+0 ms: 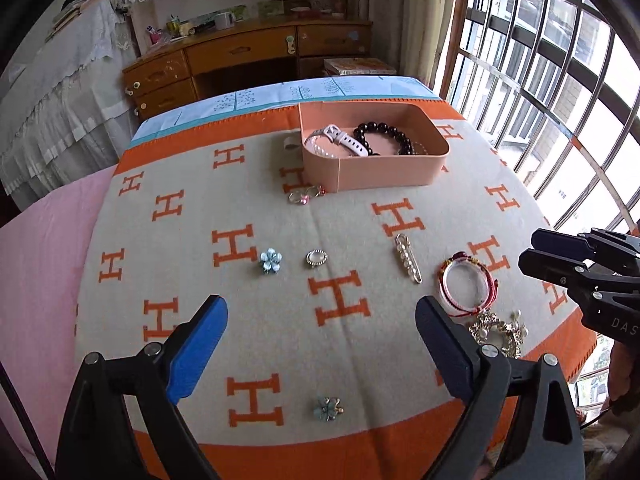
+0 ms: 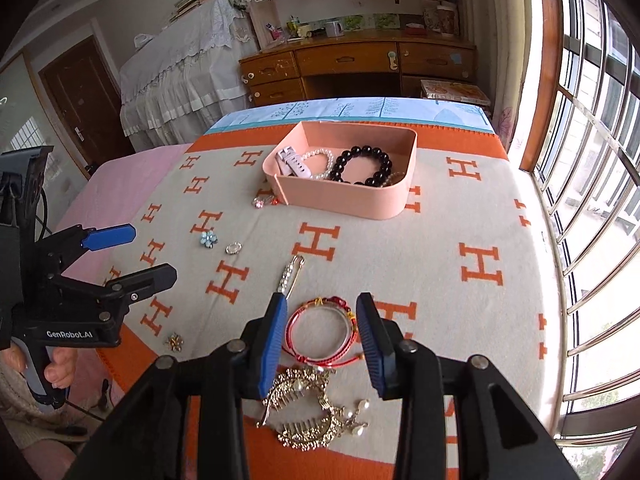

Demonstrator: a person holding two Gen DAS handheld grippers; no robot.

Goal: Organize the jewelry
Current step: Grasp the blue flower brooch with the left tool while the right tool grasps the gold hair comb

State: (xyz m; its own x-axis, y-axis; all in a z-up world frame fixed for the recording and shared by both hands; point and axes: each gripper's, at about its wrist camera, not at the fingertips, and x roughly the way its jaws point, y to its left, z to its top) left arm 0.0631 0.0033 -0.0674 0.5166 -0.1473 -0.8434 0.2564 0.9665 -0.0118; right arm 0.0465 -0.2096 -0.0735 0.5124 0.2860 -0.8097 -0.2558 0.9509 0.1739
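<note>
Left gripper [image 1: 322, 334] is hovering with its jaws spread wide and nothing between the blue pads; only bare blanket [image 1: 192, 184] is lying under the gap. Just ahead of it, from left to right, the blue flower brooch [image 1: 271, 261], the small oval ring piece [image 1: 317, 259] and the pearl hair pin [image 1: 409, 257] are resting apart from one another on the cloth, and a second flower brooch [image 1: 329, 408] is lying nearer the wrist, below the jaw gap. Farther back, the pink tray [image 1: 384, 172] is already holding a white watch strap [image 1: 340, 138], a pearl strand [image 2: 320, 156] and a black bead bracelet [image 1: 386, 136], while a small pink clip [image 1: 306, 194] is sitting just outside its near left corner.

Right gripper [image 2: 322, 344] is standing partly open and empty, and the red cord bangle [image 2: 324, 330] is lying flat on the blanket between its pads, which are not pressing on it. The gold comb ornament [image 2: 308, 408] is lying just below the bangle, nearly touching its loose red cord.

Judged as the step in hand: the right gripper is lining up on the bangle. To do it well, the operator should be lowering until the pad tips are reaching the cloth, closing across one side of the rim rather than the whole ring, and keeping clear of the gold comb so the trailing cord is not dragging it along. The lift should be going straight up before carrying toward the tray.
</note>
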